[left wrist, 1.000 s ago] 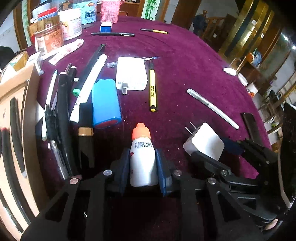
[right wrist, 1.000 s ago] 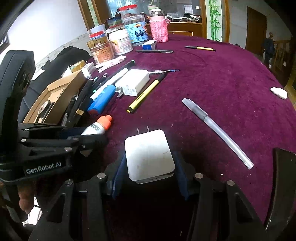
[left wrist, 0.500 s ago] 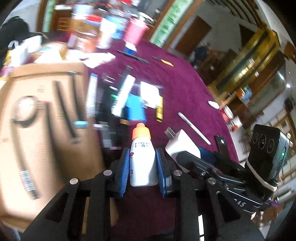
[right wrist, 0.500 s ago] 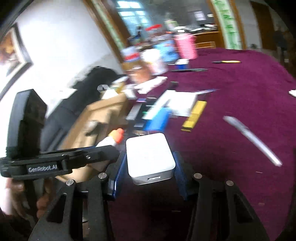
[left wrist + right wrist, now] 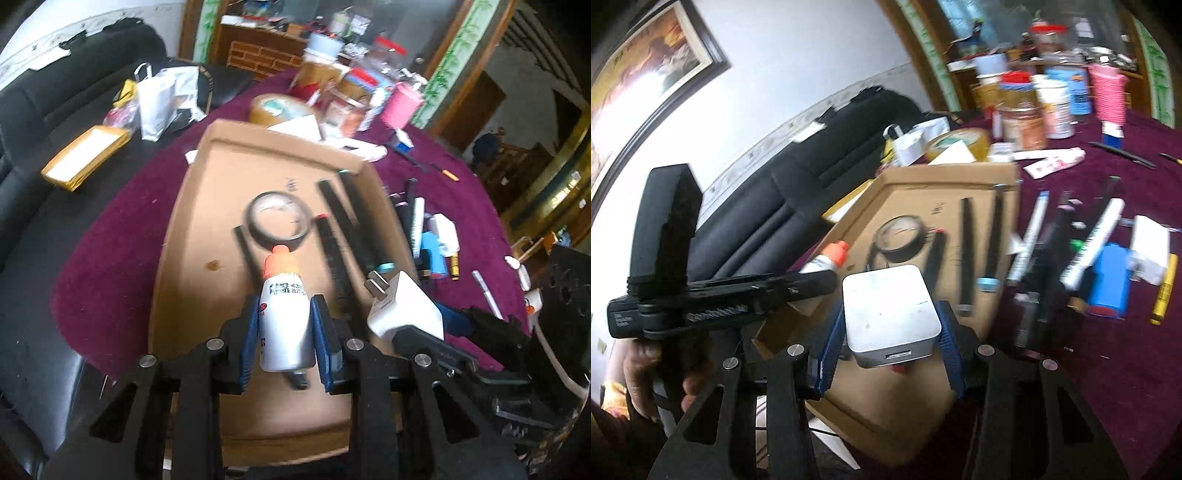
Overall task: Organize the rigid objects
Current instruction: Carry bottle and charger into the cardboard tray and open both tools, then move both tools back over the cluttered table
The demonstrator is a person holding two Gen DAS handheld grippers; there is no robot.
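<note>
Left gripper (image 5: 283, 332) clamps bottle (image 5: 283, 314), right gripper (image 5: 890, 332) clamps charger (image 5: 890, 314) — both over cardboard box (image 5: 207, 229) at frame centre; pens (image 5: 1100, 236) at right remain unsorted.

Black sofa (image 5: 44, 107), framed painting (image 5: 646, 70) on the white wall, bamboo-painted door frame (image 5: 448, 62).

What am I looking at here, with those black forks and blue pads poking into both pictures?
No robot: a person carries handheld tongs in each hand, each with a camera looking along its fingers. In the left view, the left tongs grip a white bottle with an orange cap. In the right view, the right tongs grip a white plug-in charger. Both hang over an open cardboard box holding a tape roll and black sticks, on a purple tablecloth strewn with pens.
</note>
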